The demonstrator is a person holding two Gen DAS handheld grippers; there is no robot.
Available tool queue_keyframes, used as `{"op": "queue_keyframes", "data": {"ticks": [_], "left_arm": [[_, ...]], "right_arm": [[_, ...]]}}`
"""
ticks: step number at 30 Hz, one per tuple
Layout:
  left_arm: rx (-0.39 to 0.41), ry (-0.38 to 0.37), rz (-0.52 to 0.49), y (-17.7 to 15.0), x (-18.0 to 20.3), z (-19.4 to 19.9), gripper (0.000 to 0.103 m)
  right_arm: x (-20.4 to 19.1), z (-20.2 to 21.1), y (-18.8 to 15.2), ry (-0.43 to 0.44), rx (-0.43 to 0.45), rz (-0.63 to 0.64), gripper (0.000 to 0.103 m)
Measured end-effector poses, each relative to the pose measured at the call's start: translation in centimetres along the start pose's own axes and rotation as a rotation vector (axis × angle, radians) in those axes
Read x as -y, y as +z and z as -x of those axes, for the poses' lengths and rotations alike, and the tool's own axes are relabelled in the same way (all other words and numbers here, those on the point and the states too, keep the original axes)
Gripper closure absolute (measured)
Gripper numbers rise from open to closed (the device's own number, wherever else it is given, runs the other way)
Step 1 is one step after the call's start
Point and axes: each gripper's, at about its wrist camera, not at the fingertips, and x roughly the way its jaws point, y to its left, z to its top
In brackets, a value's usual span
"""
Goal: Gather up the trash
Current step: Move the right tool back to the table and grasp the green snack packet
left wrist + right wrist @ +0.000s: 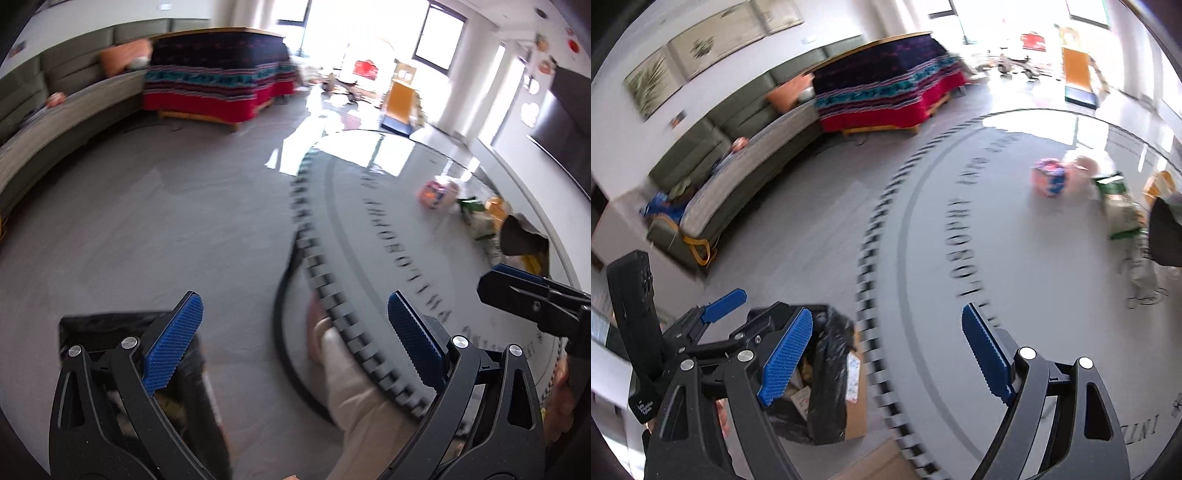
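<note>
Several pieces of trash lie on a round glossy grey table: a pink and blue wrapper, a green packet and a dark object at the far right. My left gripper is open and empty over the table's near edge. My right gripper is also open and empty over that edge. A black-lined trash box stands on the floor at lower left. One finger of the right gripper shows at the right of the left wrist view.
A person's trouser leg stands against the table's edge. A long grey-green sofa runs along the left wall. Beyond it is a table with a red and dark patterned cloth. Grey floor lies between the sofa and the round table.
</note>
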Motion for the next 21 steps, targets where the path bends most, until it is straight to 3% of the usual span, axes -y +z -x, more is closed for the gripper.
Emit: {"op": "queue_keyframes", "data": {"ticks": [8, 12, 19, 21], "left_arm": [[-0.044, -0.077, -0.143, 3.3, 7.4, -4.8, 0.006], [-0.076, -0.119, -0.152, 4.7, 9.5, -7.3, 0.006], [-0.155, -0.239, -0.091, 7.0, 11.3, -11.9, 0.006], [-0.16, -0.228, -0.121, 7.7, 12.1, -13.0, 0.006]], "right_arm": [[8.4, 0.9, 3.2, -0.129, 0.044, -0.082, 0.019], [13.0, 0.5, 5.4, -0.192, 0.049, -0.123, 0.019], [17.1, -2.0, 9.0, -0.333, 0.026, -0.076, 0.019], [17.9, -3.1, 9.4, -0.373, 0.01, -0.056, 0.019]]}}
